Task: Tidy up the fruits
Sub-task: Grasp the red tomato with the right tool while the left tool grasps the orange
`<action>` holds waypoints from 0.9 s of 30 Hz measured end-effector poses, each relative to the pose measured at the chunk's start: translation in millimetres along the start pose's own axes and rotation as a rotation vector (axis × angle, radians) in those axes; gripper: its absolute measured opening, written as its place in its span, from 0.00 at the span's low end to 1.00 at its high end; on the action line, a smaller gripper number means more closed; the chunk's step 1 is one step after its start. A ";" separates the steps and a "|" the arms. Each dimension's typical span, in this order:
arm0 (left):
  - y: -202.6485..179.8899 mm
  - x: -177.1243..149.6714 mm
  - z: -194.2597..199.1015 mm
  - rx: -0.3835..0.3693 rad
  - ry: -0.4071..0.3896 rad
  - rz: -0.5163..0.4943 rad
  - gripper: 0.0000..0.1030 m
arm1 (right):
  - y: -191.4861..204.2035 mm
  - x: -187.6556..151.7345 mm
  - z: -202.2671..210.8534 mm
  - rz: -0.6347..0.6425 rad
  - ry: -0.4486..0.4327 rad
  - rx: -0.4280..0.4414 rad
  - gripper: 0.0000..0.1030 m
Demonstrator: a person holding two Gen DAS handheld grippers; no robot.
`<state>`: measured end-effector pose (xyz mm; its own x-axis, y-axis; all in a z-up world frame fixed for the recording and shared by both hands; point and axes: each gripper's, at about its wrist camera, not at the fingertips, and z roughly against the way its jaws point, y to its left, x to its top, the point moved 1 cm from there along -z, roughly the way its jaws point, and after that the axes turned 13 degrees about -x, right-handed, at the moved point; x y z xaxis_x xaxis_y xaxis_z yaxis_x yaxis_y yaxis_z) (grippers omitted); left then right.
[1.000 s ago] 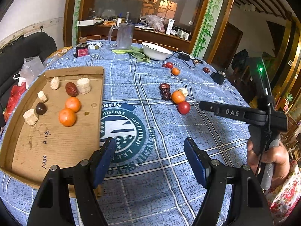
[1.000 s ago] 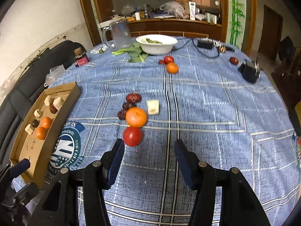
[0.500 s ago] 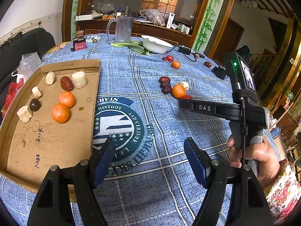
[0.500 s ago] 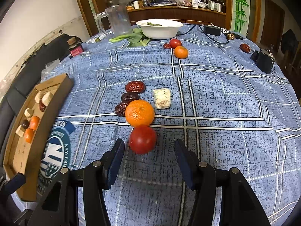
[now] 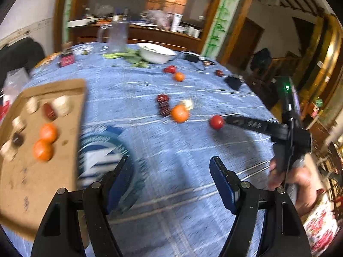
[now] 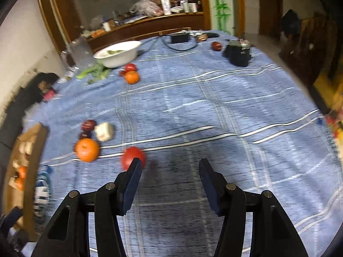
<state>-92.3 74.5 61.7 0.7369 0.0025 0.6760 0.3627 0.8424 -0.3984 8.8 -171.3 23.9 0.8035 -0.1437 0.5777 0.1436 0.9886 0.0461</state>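
Right wrist view puts the red tomato (image 6: 133, 158) on the blue tablecloth (image 6: 214, 111), just beyond the tip of the right gripper's (image 6: 169, 171) left finger and partly hidden behind it. It sits off to that side, not in the gap between the two pads, which stand spread with nothing between them. Being round, the tomato offers no long axis to line up with. Just left of it lies an orange (image 6: 87, 150), and past that a pale chunk (image 6: 104, 131) and dark red dates (image 6: 88, 125) clustered together.

From the left wrist view, the same tomato (image 5: 216, 122) sits at the tip of the right gripper's (image 5: 246, 124) black finger, while the left gripper (image 5: 171, 175) hangs well back from it, its pads also apart and empty. The cardboard tray (image 5: 70, 111), already carrying oranges and other pieces, lies at the left edge of the table.

The right hand is clearly the nearer one; a grasp would likely need the fingers shifted toward the tomato's side so it falls between the pads.
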 end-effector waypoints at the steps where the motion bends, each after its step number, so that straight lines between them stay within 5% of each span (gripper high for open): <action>1: -1.4 3.9 -6.3 -0.005 0.002 -0.009 0.72 | 6.6 0.1 -1.8 0.019 0.001 0.024 0.57; 4: 2.5 16.1 -26.7 -0.001 0.015 -0.018 0.70 | 30.4 -2.0 -6.9 0.101 -0.019 0.036 0.57; 7: 15.0 26.3 -44.2 -0.024 0.041 0.028 0.52 | 42.0 -5.2 -14.4 0.160 -0.032 -0.011 0.57; 9: 19.7 31.3 -52.2 -0.029 0.048 0.038 0.50 | 38.0 -7.2 -20.9 0.160 -0.014 -0.001 0.56; 11: 17.9 36.3 -60.0 -0.022 0.044 0.026 0.50 | 32.0 -8.3 -22.9 0.152 -0.024 -0.008 0.37; 13: 13.3 43.6 -71.0 -0.023 0.044 -0.002 0.50 | 22.6 -7.5 -23.6 0.126 -0.024 0.006 0.30; 21: -6.5 63.9 -125.6 -0.052 0.095 -0.146 0.50 | 1.8 -3.9 -26.4 0.020 -0.018 0.060 0.30; 24: -6.5 66.8 -139.4 0.015 0.104 -0.209 0.50 | -6.2 -3.4 -26.6 -0.011 -0.015 0.057 0.30; 27: -4.3 64.8 -135.8 0.026 0.092 -0.225 0.34 | -7.5 -2.6 -27.9 -0.017 -0.012 0.063 0.30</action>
<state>31.3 -2.1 23.0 0.6884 -0.2350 0.6862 0.5096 0.8300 -0.2269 21.7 -179.7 -0.7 0.7945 -0.1606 0.5857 0.1203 0.9869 0.1074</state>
